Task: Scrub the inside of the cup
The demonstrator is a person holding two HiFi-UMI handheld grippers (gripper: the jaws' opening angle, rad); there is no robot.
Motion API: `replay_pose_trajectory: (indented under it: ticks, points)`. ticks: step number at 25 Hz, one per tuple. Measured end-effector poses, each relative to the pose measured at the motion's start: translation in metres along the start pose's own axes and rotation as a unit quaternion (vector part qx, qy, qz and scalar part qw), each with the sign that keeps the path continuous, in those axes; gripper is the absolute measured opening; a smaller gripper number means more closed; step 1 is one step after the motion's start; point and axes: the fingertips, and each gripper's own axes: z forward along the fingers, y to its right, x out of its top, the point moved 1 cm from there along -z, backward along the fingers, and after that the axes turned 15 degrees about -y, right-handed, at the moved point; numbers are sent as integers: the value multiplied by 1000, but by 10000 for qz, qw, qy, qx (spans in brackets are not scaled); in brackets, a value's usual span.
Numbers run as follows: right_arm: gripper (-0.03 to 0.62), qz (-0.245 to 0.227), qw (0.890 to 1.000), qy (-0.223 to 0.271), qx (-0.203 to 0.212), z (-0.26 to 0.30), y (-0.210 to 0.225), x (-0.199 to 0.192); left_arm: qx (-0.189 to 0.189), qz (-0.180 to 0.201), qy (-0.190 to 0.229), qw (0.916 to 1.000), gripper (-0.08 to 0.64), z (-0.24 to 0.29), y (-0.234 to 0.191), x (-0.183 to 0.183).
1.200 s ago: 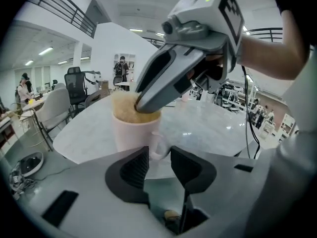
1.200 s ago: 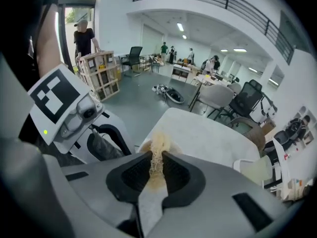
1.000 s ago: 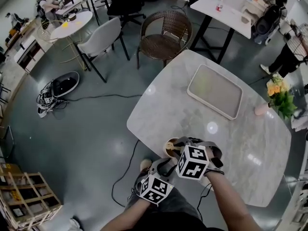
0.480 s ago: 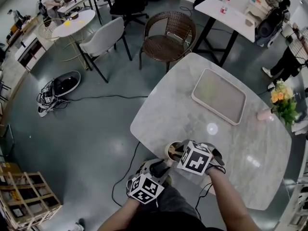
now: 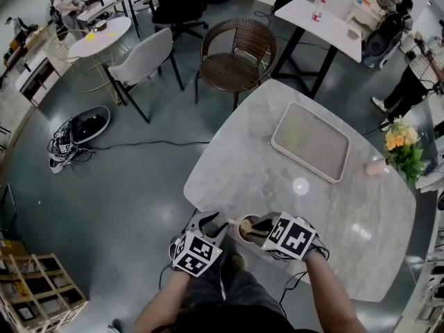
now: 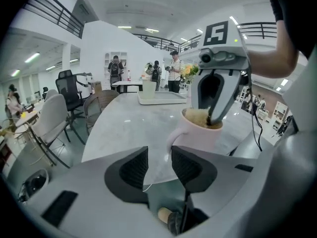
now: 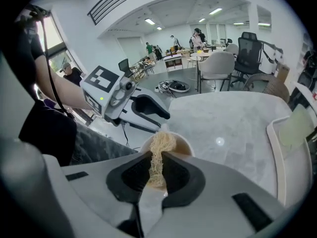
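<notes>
A pale pink cup (image 5: pixel 245 228) stands at the near edge of the marble table (image 5: pixel 263 172). My right gripper (image 5: pixel 262 230) is shut on a beige fibrous scrubber (image 7: pixel 157 155) that reaches down into the cup (image 7: pixel 171 142). In the left gripper view the right gripper (image 6: pixel 212 117) dips into the cup (image 6: pixel 200 135) from above. My left gripper (image 5: pixel 208 222) sits just left of the cup, off the table's edge. Its jaws (image 6: pixel 159 165) stand apart with nothing between them, and the cup's handle (image 6: pixel 173 135) lies just beyond them.
A cream tray (image 5: pixel 310 141) lies on the far half of the table. A small pink pot (image 5: pixel 377 165) and flowers (image 5: pixel 402 144) stand at the right edge. A wicker chair (image 5: pixel 232 54) is behind the table, and a cable (image 5: pixel 139 144) crosses the floor.
My left gripper has moved left and up, from under the cup to beside its left. The right gripper stays at the cup with the scrubber in it.
</notes>
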Motion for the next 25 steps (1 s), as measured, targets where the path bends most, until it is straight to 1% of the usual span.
replay_pose_trajectory:
  ticks: [5, 10, 13, 15, 17, 19, 20, 21, 23, 25]
  points:
    - [60, 4, 9998, 141, -148, -7, 0, 2, 36, 345, -33, 9994, 155, 13, -11, 24]
    - [60, 27, 9992, 327, -225, -15, -1, 6, -113, 444, 34, 9989, 155, 25, -17, 42]
    - [60, 95, 9983, 473, -337, -19, 6, 7, -284, 303, 152, 9990, 155, 31, -20, 48]
    - [61, -4, 9977, 416, -541, -19, 11, 6, -339, 70, 281, 9990, 155, 31, -20, 46]
    - [61, -333, 9962, 240, -772, -18, 13, 5, -297, -290, 403, 9983, 155, 27, -24, 36]
    - [61, -677, 9930, 38, -968, -16, 13, 6, -276, -683, 529, 9959, 155, 19, -27, 21]
    - [61, -810, 9911, -68, -1057, -14, 13, 6, -286, -832, 589, 9944, 155, 15, -27, 15]
    - [61, -917, 9892, -173, -1132, -12, 14, 6, -306, -901, 645, 9934, 157, 10, -25, 9]
    - [61, -1071, 9857, -373, -1243, -7, 15, 6, -403, -780, 704, 9937, 185, 3, -13, 0]
    - [61, -1183, 9825, -559, -1323, -1, 16, 6, -565, -449, 674, 9951, 248, -1, 5, -4]
